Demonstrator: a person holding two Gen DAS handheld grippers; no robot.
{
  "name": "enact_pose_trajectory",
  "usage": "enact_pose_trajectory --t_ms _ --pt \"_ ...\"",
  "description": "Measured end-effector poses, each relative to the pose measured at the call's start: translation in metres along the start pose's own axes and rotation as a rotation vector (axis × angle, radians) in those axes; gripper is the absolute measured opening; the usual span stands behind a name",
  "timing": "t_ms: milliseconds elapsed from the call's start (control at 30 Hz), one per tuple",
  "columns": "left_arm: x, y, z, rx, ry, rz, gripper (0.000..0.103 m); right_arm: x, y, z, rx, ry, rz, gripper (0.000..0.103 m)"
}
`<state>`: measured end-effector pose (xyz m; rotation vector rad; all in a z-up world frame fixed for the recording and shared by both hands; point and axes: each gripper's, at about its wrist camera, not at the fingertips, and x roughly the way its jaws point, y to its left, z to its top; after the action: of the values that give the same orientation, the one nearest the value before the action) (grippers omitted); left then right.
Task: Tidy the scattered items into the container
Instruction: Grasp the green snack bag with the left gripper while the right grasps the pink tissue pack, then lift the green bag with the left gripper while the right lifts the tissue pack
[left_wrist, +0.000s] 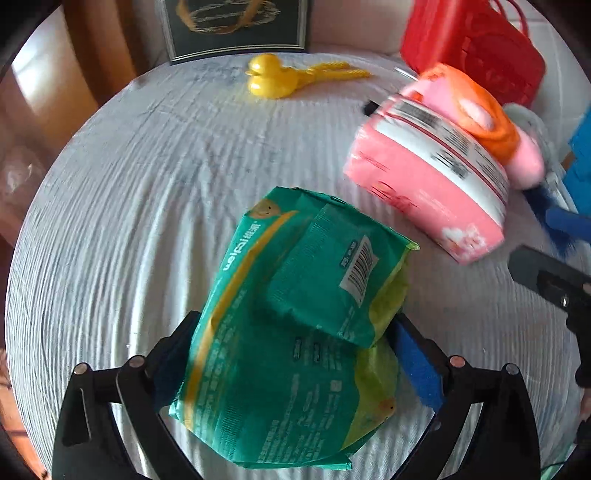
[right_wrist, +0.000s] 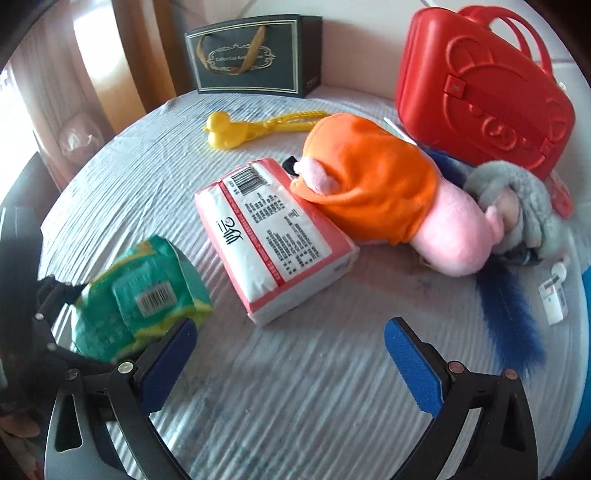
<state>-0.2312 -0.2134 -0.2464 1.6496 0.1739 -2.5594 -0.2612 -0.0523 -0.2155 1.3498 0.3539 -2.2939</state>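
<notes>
Left gripper (left_wrist: 295, 354) clenches one green pack (left_wrist: 295, 325) (far finger hidden); right gripper (right_wrist: 290, 354) gapes, released

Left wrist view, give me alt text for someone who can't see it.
The left gripper clamps a green tissue pack above a white ribbed bedspread. Beyond lie a pink tissue pack, a yellow duck-shaped clip and a red case.
</notes>
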Motion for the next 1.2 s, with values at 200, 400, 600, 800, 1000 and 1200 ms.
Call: enact_pose_trajectory --t_ms 200,400,600,800,1000,1200 --pt "0.007 0.03 0.016 -0.131 0.012 -0.038 0.099 0.021 0.008 0.017 -0.063 0.012 -0.004 0.103" --pt "0.015 0.013 0.025 -0.078 0.048 -0.027 0.1 0.052 0.01 0.04 -0.153 0.039 -0.022 0.103" --pt "0.02 0.005 0.022 -0.036 0.046 0.009 0.102 0.085 0.003 0.036 -0.134 0.085 0.053 0.103" --pt "0.021 0.007 0.018 -0.022 0.037 0.027 0.103 0.088 0.0 0.023 -0.107 -0.016 0.045 0.103" --pt "0.022 0.007 0.02 -0.047 0.06 0.026 0.102 0.081 -0.008 0.023 -0.078 0.002 0.091 0.103" --pt "0.001 0.013 0.017 -0.08 0.011 0.016 0.083 0.069 -0.007 0.021 -0.064 -0.024 0.08 0.094"
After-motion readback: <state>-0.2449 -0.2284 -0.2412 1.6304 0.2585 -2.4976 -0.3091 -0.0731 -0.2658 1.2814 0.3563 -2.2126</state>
